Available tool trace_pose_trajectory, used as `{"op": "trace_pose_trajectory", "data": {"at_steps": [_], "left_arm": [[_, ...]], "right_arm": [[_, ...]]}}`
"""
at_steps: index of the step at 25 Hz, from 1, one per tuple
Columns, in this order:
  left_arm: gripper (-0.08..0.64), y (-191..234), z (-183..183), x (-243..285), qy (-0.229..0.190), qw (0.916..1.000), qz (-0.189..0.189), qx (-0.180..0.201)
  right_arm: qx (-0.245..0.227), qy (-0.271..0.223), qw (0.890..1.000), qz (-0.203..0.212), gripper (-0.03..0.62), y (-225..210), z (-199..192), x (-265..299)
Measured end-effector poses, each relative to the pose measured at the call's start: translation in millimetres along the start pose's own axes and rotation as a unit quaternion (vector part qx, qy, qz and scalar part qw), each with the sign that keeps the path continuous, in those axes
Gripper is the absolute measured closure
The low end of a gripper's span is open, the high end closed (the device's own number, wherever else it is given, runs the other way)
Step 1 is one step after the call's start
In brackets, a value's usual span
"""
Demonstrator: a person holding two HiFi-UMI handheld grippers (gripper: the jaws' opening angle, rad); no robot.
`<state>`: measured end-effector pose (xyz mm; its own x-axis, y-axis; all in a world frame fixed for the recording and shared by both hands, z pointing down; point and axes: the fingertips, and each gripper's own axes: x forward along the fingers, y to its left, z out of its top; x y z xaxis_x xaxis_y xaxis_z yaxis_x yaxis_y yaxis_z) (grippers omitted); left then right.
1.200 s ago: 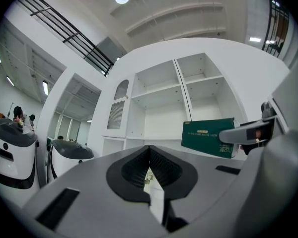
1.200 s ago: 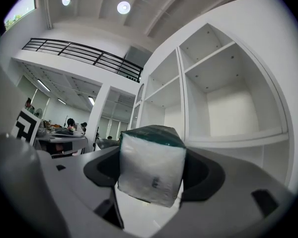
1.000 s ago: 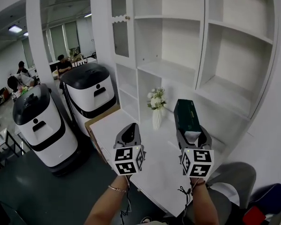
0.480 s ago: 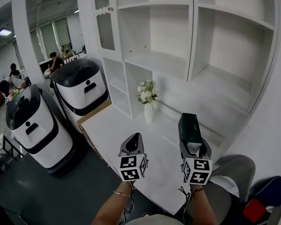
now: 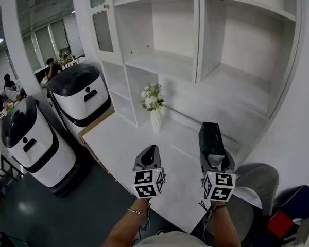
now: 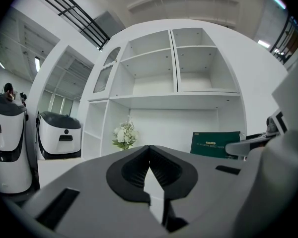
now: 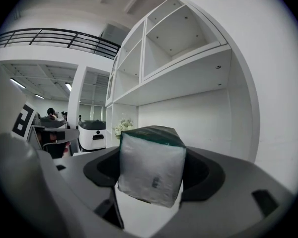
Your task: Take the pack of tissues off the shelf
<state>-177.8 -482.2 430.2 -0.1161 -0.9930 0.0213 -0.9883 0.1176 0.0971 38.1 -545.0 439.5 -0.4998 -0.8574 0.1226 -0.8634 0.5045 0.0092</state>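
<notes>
White shelving (image 5: 165, 60) is seen above the tabletop (image 5: 118, 138). The pack of tissues (image 5: 212, 138), judged light, soft and slick-wrapped, is pinched at its near end by the right claw (image 5: 215, 158), clear of the shelving. The left claw (image 5: 149, 157) is pressed together, empty.

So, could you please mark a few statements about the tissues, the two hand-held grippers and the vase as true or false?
1. The right hand-held gripper is clamped on the green pack of tissues. True.
2. The left hand-held gripper has its jaws wide apart around the vase. False: its jaws are together with nothing between them, and the vase stands apart from it on the white counter.
3. The pack of tissues lies on an upper shelf. False: it is held in the right hand-held gripper, off the shelves.
4. The vase stands upright and holds white flowers. True.
</notes>
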Motion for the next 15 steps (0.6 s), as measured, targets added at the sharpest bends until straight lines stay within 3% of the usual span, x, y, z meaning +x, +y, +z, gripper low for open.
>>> {"op": "trace_pose_trajectory", "data": {"at_steps": [15], "left_arm": [[0.545, 0.7, -2.7, -4.8, 0.004, 0.9998, 0.011, -0.015]], "right_arm": [[0.018, 0.006, 1.000, -0.015, 0.245, -13.4, -5.3, -15.4]]}}
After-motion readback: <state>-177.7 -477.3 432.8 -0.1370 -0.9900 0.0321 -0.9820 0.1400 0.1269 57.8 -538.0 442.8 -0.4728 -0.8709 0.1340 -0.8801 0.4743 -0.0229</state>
